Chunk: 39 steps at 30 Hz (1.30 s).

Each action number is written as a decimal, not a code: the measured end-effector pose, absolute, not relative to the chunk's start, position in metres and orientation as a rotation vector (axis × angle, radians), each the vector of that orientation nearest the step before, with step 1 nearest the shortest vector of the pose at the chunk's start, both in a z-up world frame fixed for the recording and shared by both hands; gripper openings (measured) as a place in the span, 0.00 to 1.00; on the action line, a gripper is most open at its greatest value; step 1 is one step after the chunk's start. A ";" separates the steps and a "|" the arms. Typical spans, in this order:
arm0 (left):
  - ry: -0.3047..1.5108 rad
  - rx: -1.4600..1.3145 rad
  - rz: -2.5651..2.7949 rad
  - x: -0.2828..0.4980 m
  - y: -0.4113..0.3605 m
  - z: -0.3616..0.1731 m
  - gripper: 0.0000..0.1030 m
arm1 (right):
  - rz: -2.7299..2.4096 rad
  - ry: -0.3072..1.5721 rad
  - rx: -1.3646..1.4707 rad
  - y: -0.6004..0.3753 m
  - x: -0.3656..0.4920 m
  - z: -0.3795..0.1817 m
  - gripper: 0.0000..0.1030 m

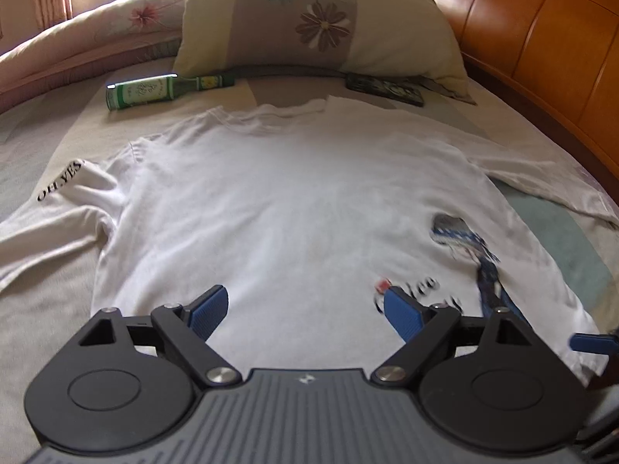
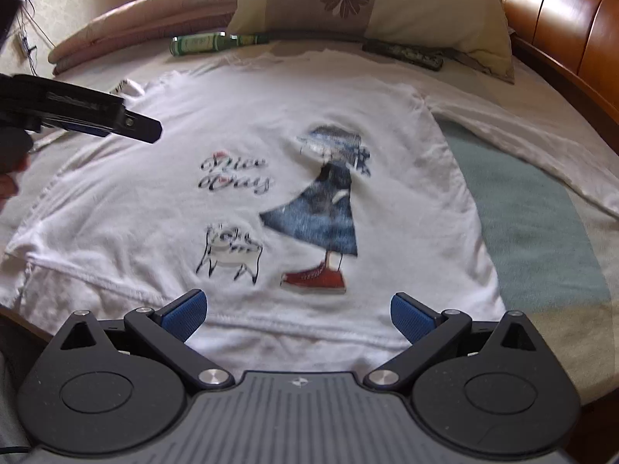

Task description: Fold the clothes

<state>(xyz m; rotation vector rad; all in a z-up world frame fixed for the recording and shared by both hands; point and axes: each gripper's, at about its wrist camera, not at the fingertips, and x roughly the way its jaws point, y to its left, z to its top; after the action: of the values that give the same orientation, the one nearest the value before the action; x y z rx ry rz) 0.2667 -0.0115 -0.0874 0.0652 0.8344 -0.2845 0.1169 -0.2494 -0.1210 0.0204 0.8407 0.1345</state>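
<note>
A white long-sleeved shirt (image 1: pixel 271 193) lies spread flat on the bed, print side up. Its print (image 2: pixel 309 208) shows a figure in a blue dress with a red shoe, the words "Nice Day" and a small dog. One sleeve with black lettering (image 1: pixel 62 181) trails off to the left; the other sleeve (image 2: pixel 522 127) stretches right. My left gripper (image 1: pixel 303 297) hovers open over the shirt's body, nothing between its fingers. My right gripper (image 2: pixel 298 299) stands open above the hem (image 2: pixel 309 328), empty too. The left gripper (image 2: pixel 151 131) also shows from the side in the right wrist view.
A flowered pillow (image 1: pixel 317 19) leans at the head of the bed, with a green bottle (image 1: pixel 154 91) and a dark flat case (image 1: pixel 383 89) lying in front of it. A wooden headboard (image 1: pixel 541 38) runs along the right. A folded quilt (image 1: pixel 96 38) lies far left.
</note>
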 end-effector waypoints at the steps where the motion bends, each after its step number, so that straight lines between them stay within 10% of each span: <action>1: 0.828 0.066 -0.276 0.279 -0.011 -0.090 0.85 | 0.131 0.824 0.028 -0.255 0.126 -0.113 1.00; 39: 0.713 -0.156 -0.104 0.363 0.073 -0.116 0.89 | 0.025 0.870 0.017 -0.219 0.549 -0.137 1.00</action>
<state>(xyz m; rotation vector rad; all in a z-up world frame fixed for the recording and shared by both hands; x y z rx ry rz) 0.3630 0.0730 -0.1158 -0.1563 0.7131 -0.1043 0.5486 -0.2193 -0.1374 0.0166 0.8700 0.0248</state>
